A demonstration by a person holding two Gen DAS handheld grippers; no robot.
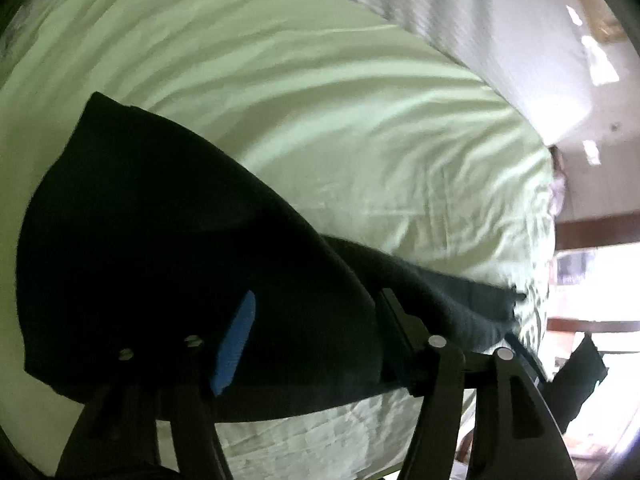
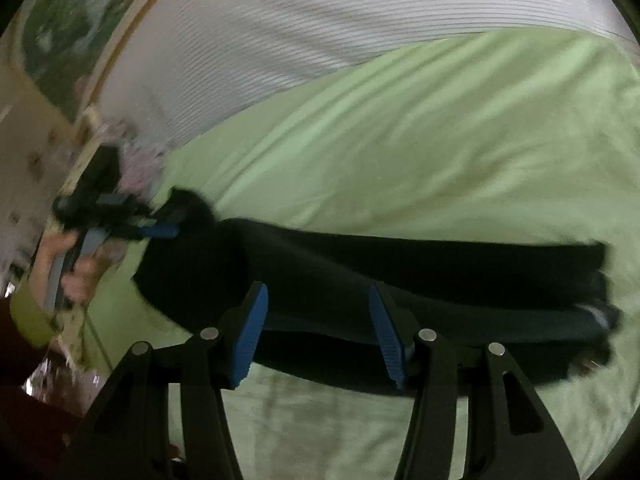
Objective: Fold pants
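The dark, soft pants lie folded in a long strip on the bed's wrinkly light green sheet, with a white ribbed blanket at the far side. The right gripper hangs over the near edge of the pants with its blue-padded jaws spread and nothing pinched. The left gripper is over the left end of the pants, jaws spread too, and a hand holds it near the cream wall.

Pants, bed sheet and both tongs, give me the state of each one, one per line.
Pants: dark, folded into a long strip, lying flat on the sheet, released.
Green sheet: spread, wrinkled.
Right tongs: open, empty, over the pants.
Left tongs: open, nothing gripped.
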